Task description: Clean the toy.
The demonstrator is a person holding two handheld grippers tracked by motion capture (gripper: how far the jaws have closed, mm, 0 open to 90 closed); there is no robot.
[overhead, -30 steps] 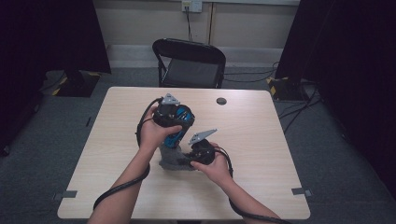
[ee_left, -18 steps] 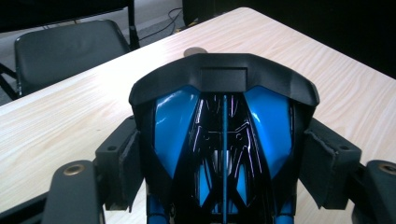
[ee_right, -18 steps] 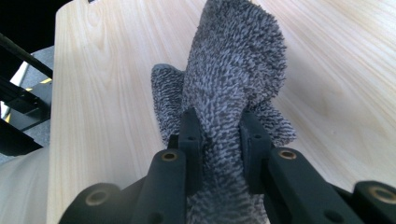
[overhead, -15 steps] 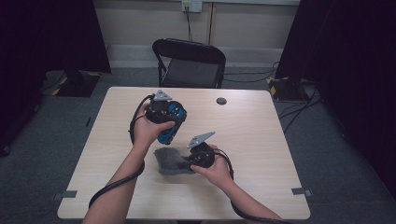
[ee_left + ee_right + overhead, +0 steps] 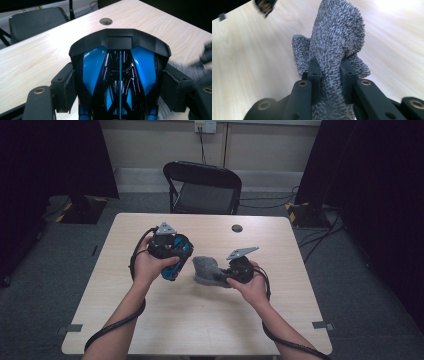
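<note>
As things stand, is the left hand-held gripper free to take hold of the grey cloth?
Probably not: the left hand-held gripper is already shut on a blue and black object, and the grey cloth is pinched by the right hand-held gripper.

In the high view the table (image 5: 200, 320) is evenly and moderately lit from above, while the room's sides are lost in deep darkness and only soft, weak shadows are cast. In the left gripper view, glossy reflections are seen on the blue and black object (image 5: 120, 82), the tabletop is washed pale, and motion blur is shown at the right edge. In the right gripper view the grey cloth (image 5: 334, 52) is rendered sharply, while the table behind is overexposed at upper right and smeared.
</note>
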